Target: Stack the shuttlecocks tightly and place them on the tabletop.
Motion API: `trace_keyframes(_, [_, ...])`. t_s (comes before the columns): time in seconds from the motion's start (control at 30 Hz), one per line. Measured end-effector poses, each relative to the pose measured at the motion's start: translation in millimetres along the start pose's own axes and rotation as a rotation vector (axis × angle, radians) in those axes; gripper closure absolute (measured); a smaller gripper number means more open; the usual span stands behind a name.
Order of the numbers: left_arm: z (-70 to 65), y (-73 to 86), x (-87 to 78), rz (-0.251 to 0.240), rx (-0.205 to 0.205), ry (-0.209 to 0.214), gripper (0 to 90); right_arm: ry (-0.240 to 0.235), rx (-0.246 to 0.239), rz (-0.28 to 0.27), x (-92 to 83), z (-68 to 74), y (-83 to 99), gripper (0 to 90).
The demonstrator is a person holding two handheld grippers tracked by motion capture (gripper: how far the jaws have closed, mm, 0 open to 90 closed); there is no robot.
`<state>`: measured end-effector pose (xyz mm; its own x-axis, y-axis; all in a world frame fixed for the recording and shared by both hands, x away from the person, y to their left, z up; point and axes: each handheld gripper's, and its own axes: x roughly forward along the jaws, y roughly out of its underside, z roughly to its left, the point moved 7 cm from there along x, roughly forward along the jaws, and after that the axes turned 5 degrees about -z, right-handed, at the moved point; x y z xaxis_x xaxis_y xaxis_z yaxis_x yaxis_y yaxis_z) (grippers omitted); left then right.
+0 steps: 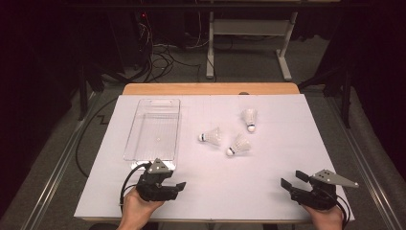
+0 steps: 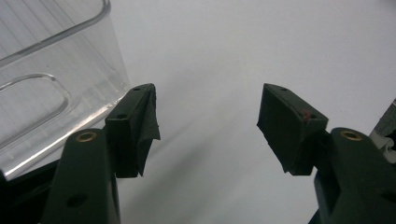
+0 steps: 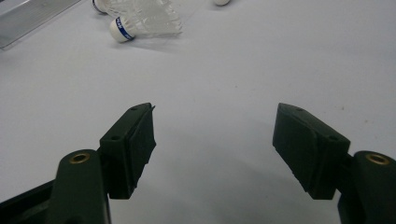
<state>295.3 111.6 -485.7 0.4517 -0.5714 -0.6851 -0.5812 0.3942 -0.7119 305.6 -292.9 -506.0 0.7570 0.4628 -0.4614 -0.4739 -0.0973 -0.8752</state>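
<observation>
Clear bin (image 2: 56,88) and two shuttlecocks (image 3: 140,18), cropped by gripper views' top edges.

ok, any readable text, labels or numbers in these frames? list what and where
None can be read.
Blue band on the cork of the nearest shuttlecock: possibly printed, too blurred to read.
Clear plastic tray, white table, left gripper and right gripper: no markings visible.
</observation>
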Motion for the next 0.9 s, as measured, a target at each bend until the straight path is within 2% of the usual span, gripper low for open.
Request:
trace_keyframes(0.33, [6.5,7.1,-8.0,-0.031,-0.01,-0.023,36.8,0.001,0.0,0.002,0.1,0.0,0.2,30.0])
trace_keyframes(0.83, [21.3,21.0,-18.8,-0.081,-0.057,-0.071,35.0,0.006,-0.001,0.006,0.8,-0.6,0.5,30.0])
trace_keyframes(0.9, [25.2,22.6,-22.8,-0.113,-0.077,-0.082,34.5,0.006,0.0,0.007,0.9,-0.6,0.6,30.1])
